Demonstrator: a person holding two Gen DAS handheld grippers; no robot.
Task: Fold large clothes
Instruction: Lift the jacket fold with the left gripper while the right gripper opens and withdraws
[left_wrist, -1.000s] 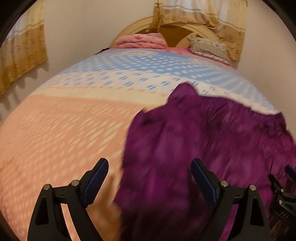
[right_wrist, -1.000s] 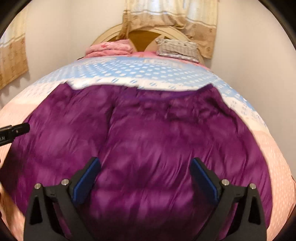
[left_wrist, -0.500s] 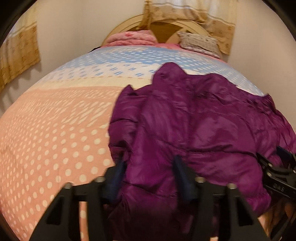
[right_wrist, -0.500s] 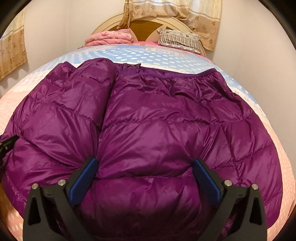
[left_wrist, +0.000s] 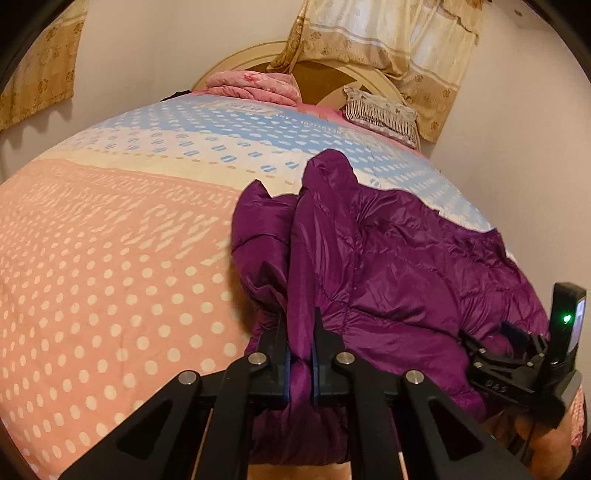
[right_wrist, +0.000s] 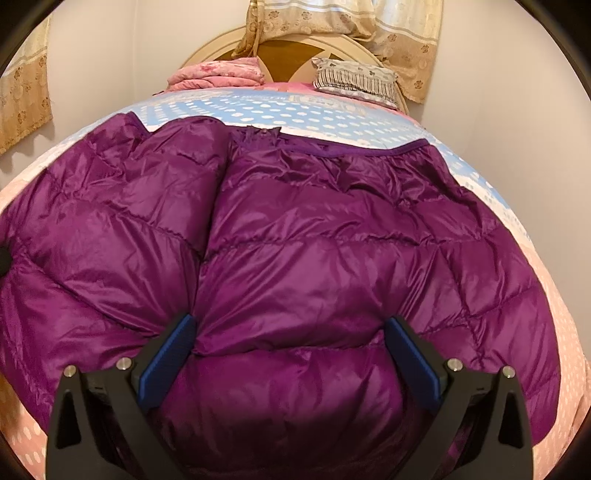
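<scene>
The purple jacket (left_wrist: 388, 266) is slippery, so the left gripper (left_wrist: 299, 354), pinched on one thin fold, could lose it, while the right gripper (right_wrist: 291, 354) gapes wide over the hem, holding nothing.

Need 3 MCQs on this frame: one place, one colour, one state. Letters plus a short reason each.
1. Where does the folded pink blanket lie?
A. At the headboard end of the bed
B. On top of the jacket
C. On the floor

2. What colour is the quilted jacket?
A. Black
B. Purple
C. Green

3. How does the left gripper stand?
A. Wide open over bare bedspread
B. Shut on nothing
C. Shut on a fold of the jacket

Key: 1 A, it sits by the headboard, beside the striped pillow. 2 B, both views show shiny purple fabric across the dotted bedspread. 3 C, the blue pads pinch a ridge of purple fabric between them; the right gripper, by contrast, is open with the jacket bulging between its fingers.
</scene>
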